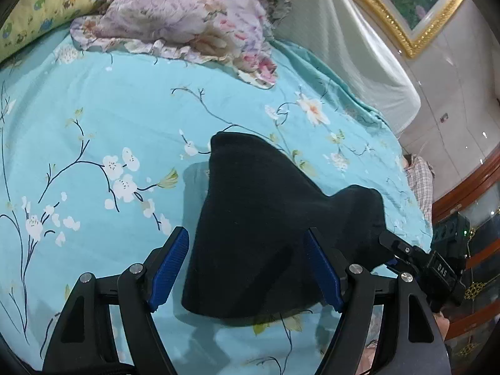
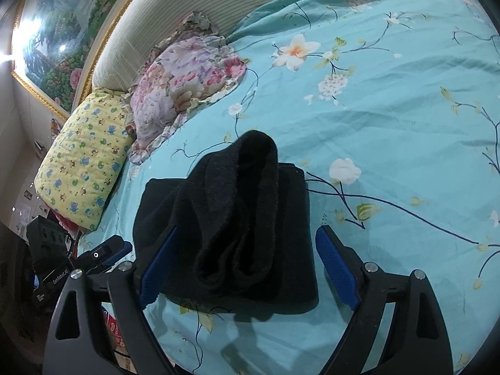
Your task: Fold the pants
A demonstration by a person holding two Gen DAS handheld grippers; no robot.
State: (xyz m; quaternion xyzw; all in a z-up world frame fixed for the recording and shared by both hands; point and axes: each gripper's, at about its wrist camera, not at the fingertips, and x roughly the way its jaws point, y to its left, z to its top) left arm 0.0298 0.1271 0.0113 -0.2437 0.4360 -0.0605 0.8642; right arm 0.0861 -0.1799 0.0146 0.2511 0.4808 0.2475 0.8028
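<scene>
In the left wrist view, a turquoise bedsheet (image 1: 109,118) with white blossoms covers the bed. Beyond the black pants (image 1: 259,225) a floral pillow (image 1: 187,22) lies near the headboard (image 1: 353,50), and a yellow pillow (image 1: 47,3) is beside it at the far left. A gold picture frame (image 1: 403,28) hangs above the headboard. The folded pants lie on the sheet, and nothing stands between them and the camera. The left gripper (image 1: 247,268) has its jaws spread wide; the pants are between the blue pads (image 1: 170,268), but the pads do not press them. The right gripper (image 1: 406,250) shows at the right of the pants.

In the right wrist view, the floral pillow (image 2: 184,84) and the yellow pillow (image 2: 84,159) are beyond and left of the pants (image 2: 225,218). The pants lie on the sheet (image 2: 390,125) in a folded bundle with a rolled part on top. The right gripper (image 2: 247,268) has its jaws spread around the near end of the pants without squeezing. The left gripper (image 2: 109,250) is at the left of the pants.
</scene>
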